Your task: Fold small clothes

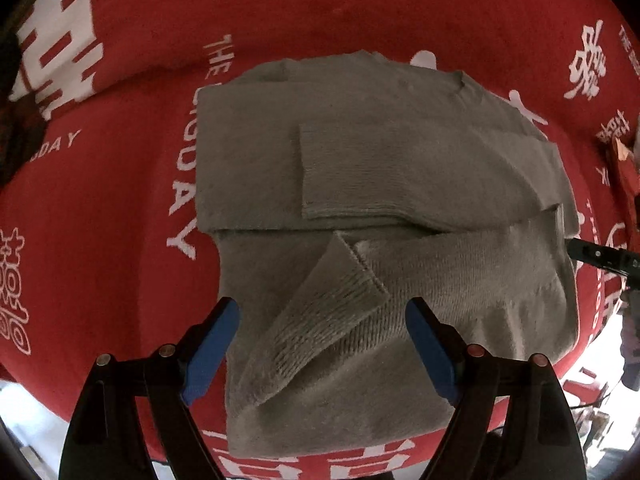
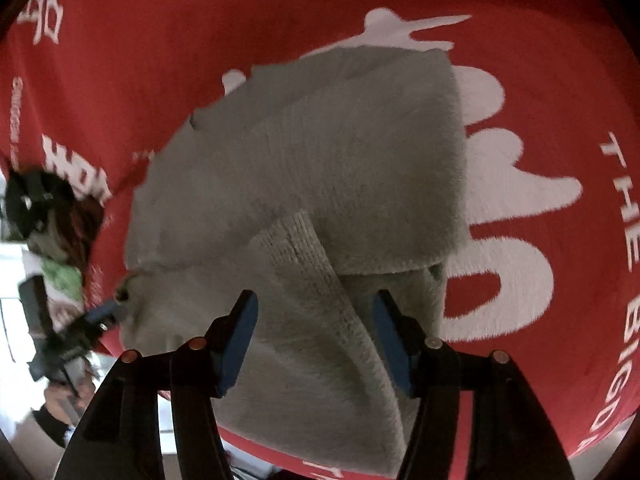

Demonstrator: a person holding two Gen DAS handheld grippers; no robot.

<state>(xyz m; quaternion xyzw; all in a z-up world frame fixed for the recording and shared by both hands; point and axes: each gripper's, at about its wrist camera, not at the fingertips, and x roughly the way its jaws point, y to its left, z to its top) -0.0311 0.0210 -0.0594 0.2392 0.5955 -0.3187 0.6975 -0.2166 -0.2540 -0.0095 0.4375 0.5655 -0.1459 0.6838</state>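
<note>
Cloth: red fleece blanket with white printed characters and Latin lettering [image 1: 132, 200] covered the work surface and filled both wrist views.

Garment: small grey knitted sweater [image 1: 380, 152] lay on the red blanket, partly folded, with both sleeves laid across the body.

Upper sleeve: the flat grey sleeve with a straight cuff edge [image 1: 400, 172] lay across the chest, its cuff end pointing left in the left wrist view.

Lower sleeve: the second grey sleeve with a ribbed cuff [image 1: 336, 300] lay diagonally over the lower half, its cuff corner turned up.

Left gripper: black hand-held gripper with blue finger pads [image 1: 322, 350] was spread wide above the near hem of the sweater. Nothing sat between its pads, and the ribbed cuff showed in the gap.

Far edge, left view: a black tip of the other tool [image 1: 600, 258] reached in at the sweater's right side.

Right view, left edge: a blurred dark tool with a blue tip [image 2: 106, 312] was at the sweater's left edge; contact could not be judged.

Sweater, right view: the grey knit [image 2: 320, 152] rose as a rounded mound, with the ribbed cuff band [image 2: 304, 264] running down its middle.

Right gripper: matching black gripper with blue pads [image 2: 314, 344] was spread apart, one pad on either side of the ribbed band, gripping nothing.
</note>
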